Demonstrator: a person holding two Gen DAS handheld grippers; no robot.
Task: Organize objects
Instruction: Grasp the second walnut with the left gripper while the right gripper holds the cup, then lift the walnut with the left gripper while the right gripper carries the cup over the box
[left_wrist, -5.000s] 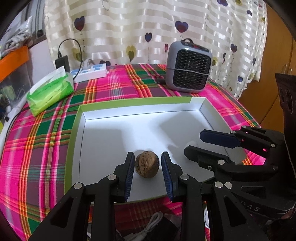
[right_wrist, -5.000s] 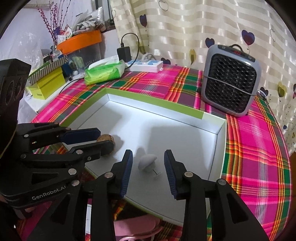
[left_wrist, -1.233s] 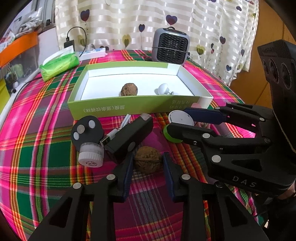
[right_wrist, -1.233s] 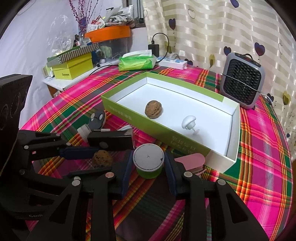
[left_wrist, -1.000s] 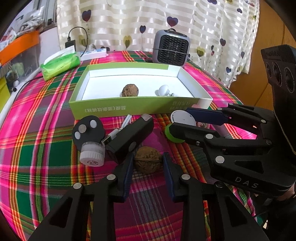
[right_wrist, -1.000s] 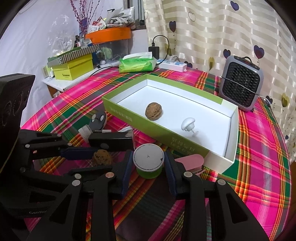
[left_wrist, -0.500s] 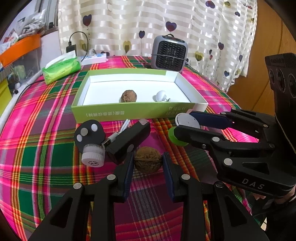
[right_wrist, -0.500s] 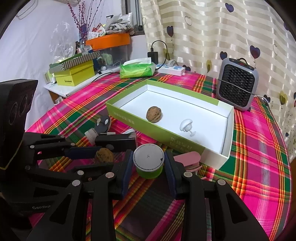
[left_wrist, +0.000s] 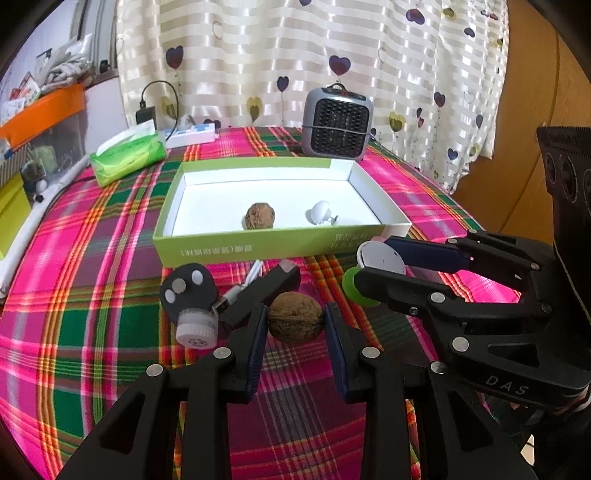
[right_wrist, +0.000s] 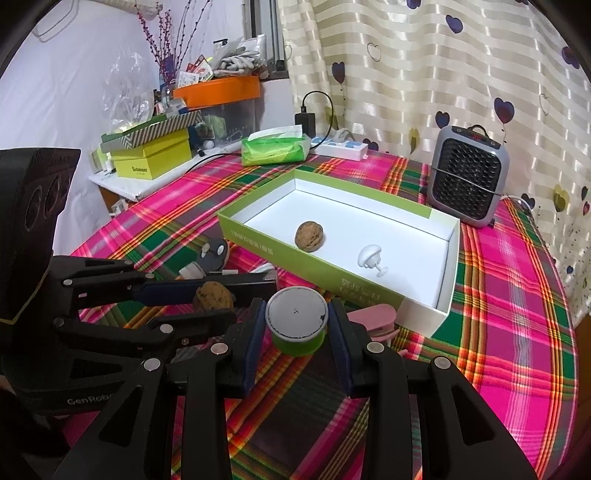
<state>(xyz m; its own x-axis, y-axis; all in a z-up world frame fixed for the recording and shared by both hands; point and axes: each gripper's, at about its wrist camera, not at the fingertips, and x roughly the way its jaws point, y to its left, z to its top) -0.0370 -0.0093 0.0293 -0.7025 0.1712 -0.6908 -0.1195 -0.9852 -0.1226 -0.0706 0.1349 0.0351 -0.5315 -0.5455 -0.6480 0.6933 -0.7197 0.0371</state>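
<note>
My left gripper (left_wrist: 295, 325) is shut on a brown walnut (left_wrist: 294, 316) and holds it above the plaid cloth; the walnut also shows in the right wrist view (right_wrist: 212, 295). My right gripper (right_wrist: 296, 325) is shut on a small green jar with a white lid (right_wrist: 296, 320), also seen in the left wrist view (left_wrist: 373, 266). Ahead lies the green box with white inside (left_wrist: 258, 251), (right_wrist: 332, 277). In it are another walnut (left_wrist: 259, 216), (right_wrist: 309, 236) and a white knob (left_wrist: 320, 213), (right_wrist: 371, 257).
On the cloth before the box lie a black round-headed piece on a white cap (left_wrist: 190, 306), a black bar with a white cable (left_wrist: 258, 291) and a pink clip (right_wrist: 373, 319). Behind the box stand a grey heater (left_wrist: 338, 123), a green tissue pack (left_wrist: 127, 155) and a power strip (right_wrist: 340, 147).
Five seconds ago both grippers were open over the box. Over the last second both have risen, carrying the walnut and the jar up from the cloth.
</note>
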